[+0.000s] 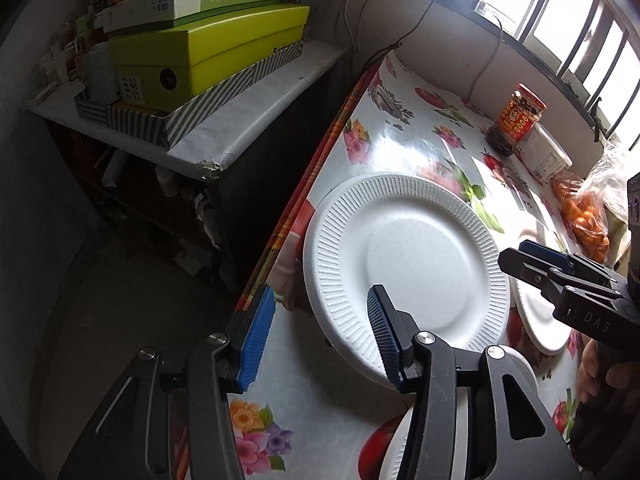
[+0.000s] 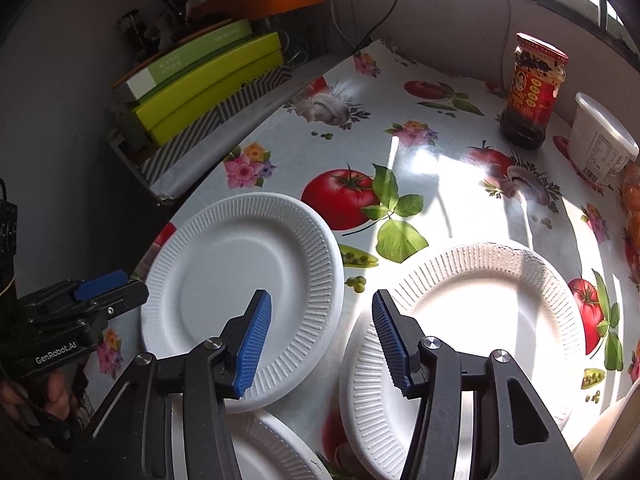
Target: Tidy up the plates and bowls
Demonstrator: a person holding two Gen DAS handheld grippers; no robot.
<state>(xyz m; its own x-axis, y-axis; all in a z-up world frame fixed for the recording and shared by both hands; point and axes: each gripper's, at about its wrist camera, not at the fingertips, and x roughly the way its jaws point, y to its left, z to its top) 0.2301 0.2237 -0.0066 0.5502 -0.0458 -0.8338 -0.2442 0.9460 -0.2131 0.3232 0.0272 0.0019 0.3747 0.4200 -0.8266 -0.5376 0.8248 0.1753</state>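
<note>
My worry is the white ribbed paper plate (image 1: pixel 404 276) ahead of my left gripper (image 1: pixel 320 344): it lies at the edge of the flower-and-tomato tablecloth (image 2: pixel 420 128), and a clumsy nudge from a finger could slide it off. My left fingers stand wide apart and empty, one past the plate's near rim, one over it. My right gripper (image 2: pixel 322 340) is equally wide and holds nothing, with a second ribbed plate (image 2: pixel 460 340) under its right finger, possibly overlapping another plate.

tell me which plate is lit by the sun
The right plate, below the printed tomato with leaves; the left plate and the near plate lie in shade.
</note>
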